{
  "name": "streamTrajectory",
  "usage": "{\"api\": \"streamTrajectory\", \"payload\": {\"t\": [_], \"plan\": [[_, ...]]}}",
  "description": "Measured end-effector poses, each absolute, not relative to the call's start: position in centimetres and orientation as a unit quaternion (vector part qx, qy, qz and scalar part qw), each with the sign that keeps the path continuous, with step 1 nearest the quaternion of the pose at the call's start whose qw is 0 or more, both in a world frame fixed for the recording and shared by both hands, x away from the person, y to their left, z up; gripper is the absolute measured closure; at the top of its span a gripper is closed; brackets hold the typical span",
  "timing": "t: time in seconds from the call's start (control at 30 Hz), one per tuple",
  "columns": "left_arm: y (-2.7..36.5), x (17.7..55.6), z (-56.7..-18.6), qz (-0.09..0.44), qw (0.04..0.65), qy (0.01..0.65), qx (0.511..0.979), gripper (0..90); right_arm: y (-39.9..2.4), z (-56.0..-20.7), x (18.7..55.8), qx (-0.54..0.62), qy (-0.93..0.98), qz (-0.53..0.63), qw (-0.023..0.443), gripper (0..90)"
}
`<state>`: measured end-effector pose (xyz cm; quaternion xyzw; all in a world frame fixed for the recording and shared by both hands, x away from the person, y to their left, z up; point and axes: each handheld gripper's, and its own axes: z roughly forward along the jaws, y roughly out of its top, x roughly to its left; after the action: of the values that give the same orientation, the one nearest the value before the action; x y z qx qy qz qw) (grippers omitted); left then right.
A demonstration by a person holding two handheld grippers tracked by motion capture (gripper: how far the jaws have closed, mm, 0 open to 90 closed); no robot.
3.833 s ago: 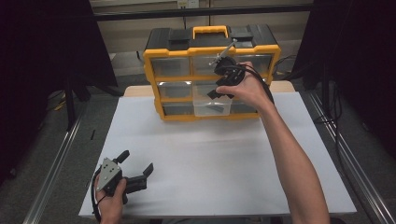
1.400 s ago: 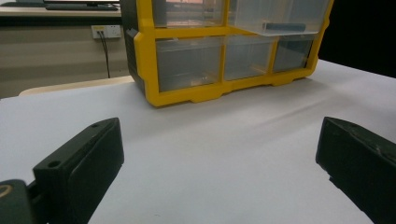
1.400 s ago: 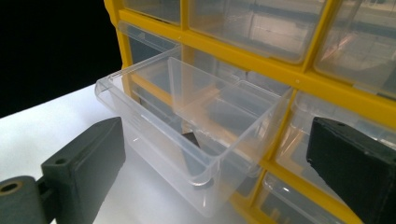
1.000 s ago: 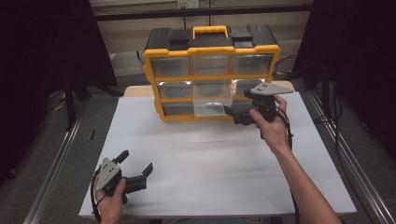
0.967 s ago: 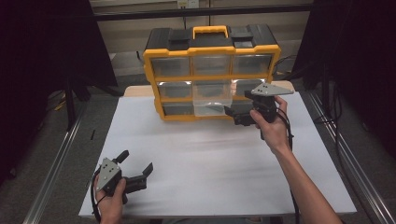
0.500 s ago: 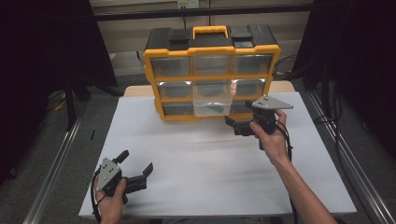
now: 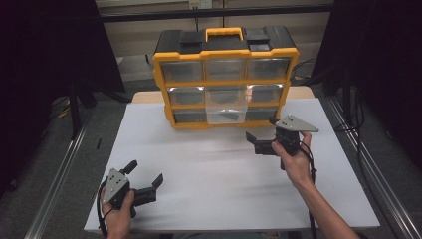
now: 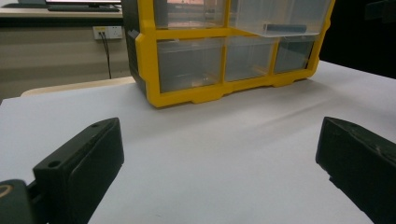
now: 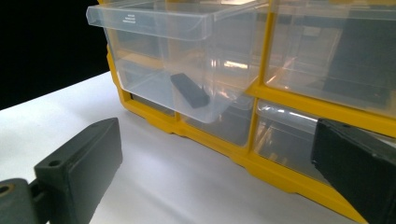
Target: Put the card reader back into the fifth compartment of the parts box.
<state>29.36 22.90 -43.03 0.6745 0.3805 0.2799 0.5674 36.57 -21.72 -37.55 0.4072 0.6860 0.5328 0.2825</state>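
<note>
The right gripper (image 7: pixel 261 135) is hovering with jaws apart just in front of the yellow organizer (image 7: pixel 225 74), whose middle drawer (image 9: pixel 173 60) is sitting pulled out, holding a dark block (image 9: pixel 188 90). The left gripper (image 7: pixel 144 178) is resting near the table's (image 7: pixel 209 169) front edge, jaws spread wide

organizer (image 7: pixel 225 79): yellow frame, black top | drawers (image 9: pixel 163 56): clear | bar (image 9: pixel 188 90): dark grey | table (image 7: pixel 209 174): white

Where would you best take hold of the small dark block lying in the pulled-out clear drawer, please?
Grip the dark block across its narrow width, coming down from above through the clear drawer's open top. It lies flat on the drawer floor, and the walls appear to block any sideways approach. The right gripper, jaws open, is the nearer one.
</note>
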Motion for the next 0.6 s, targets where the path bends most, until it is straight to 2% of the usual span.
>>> {"api": "streamTrajectory", "payload": {"t": [0.6], "plan": [[23.0,29.3,-43.0,0.281,0.562,0.376,0.680,1.3,-22.8,-39.2,34.4,0.413,0.666,0.545,0.299,2.3]]}}
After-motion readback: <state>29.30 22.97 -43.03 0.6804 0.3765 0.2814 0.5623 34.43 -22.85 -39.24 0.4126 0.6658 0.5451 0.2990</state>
